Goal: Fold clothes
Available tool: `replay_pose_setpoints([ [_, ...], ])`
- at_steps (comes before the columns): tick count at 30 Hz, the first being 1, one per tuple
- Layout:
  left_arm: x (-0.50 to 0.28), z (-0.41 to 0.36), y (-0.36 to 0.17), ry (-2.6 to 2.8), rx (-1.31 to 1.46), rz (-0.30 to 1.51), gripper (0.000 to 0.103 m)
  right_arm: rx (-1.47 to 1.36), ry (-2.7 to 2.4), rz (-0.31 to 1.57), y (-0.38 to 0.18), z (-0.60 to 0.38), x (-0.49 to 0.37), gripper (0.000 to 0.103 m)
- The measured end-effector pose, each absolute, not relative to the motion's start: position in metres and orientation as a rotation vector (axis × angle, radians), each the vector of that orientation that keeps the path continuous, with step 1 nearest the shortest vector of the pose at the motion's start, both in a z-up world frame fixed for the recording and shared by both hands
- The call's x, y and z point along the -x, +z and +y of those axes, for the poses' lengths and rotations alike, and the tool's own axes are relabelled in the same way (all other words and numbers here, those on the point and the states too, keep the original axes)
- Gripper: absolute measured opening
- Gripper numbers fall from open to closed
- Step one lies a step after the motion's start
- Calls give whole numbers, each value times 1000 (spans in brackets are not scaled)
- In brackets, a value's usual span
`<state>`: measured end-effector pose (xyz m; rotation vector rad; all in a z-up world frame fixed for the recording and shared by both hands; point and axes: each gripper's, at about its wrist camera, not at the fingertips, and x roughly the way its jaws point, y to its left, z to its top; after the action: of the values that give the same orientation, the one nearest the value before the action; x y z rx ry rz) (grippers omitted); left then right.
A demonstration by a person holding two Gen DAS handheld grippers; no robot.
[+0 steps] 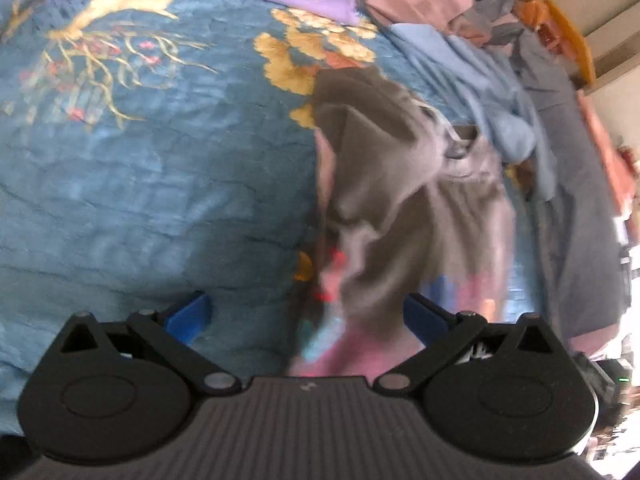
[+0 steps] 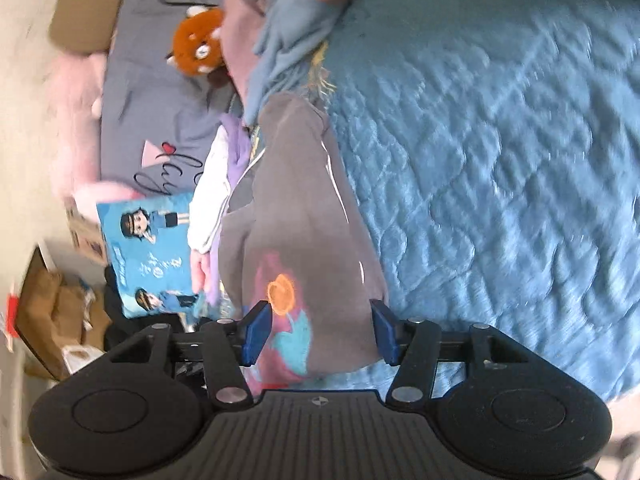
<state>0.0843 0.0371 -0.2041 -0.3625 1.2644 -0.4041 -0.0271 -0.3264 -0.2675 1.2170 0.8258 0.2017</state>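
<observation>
The left wrist view looks steeply down from close above the blue quilted bedspread [image 1: 140, 184], with its own gripper's body filling the frame from 4 to 8 o'clock and a clothes pile [image 1: 492, 40] toward 1 o'clock. The right wrist view faces forward at a shallower downward angle, equally near the bedspread [image 2: 500, 160], which spreads from 12 to 4 o'clock, with room clutter at 9 o'clock. Both share the bedspread and the grey printed garment [image 1: 384, 184] [image 2: 304, 216], running from centre toward 6 o'clock in each.

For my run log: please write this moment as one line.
task: fold clothes | grey shirt: crumpled on blue quilt | left gripper: open | right gripper: open, shirt between fingers
</observation>
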Motion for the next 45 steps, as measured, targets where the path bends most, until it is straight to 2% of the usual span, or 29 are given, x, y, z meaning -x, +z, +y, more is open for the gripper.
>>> replay_pose_setpoints([
  [15,-64,74,-246,-421,945,1339,102,-1351,109,773,-273,-325,57,54],
  [21,-59,72,-250,-423,991,1302,101,-1383,45,749,-266,-327,73,55],
  [27,-59,65,-248,-404,967,1281,96,-1474,43,796,-286,-323,74,58],
  [32,-59,61,-247,-381,948,1262,95,-1446,43,706,-285,-320,54,57],
  [34,-59,59,-247,-365,948,1249,95,-1436,29,695,-283,-319,45,55],
  [35,-59,57,-248,-356,948,1242,95,-1412,26,704,-281,-318,42,47],
  [36,-60,56,-248,-348,948,1230,94,-1388,23,713,-280,-316,39,32],
  [37,-59,54,-247,-341,943,1217,93,-1358,5,734,-279,-315,38,26],
  [39,-58,49,-245,-318,914,1201,89,-1361,-2,738,-282,-316,41,19],
  [40,-57,47,-244,-307,893,1193,81,-1366,3,739,-283,-317,42,18],
  [41,-56,46,-242,-293,866,1194,68,-1372,8,741,-284,-318,43,16],
  [42,-56,45,-240,-278,838,1194,61,-1352,15,745,-281,-319,42,14],
  [44,-56,49,-244,-282,866,1209,24,-1302,35,749,-272,-319,40,13],
  [45,-56,51,-245,-284,881,1217,23,-1271,48,749,-265,-319,38,12],
])
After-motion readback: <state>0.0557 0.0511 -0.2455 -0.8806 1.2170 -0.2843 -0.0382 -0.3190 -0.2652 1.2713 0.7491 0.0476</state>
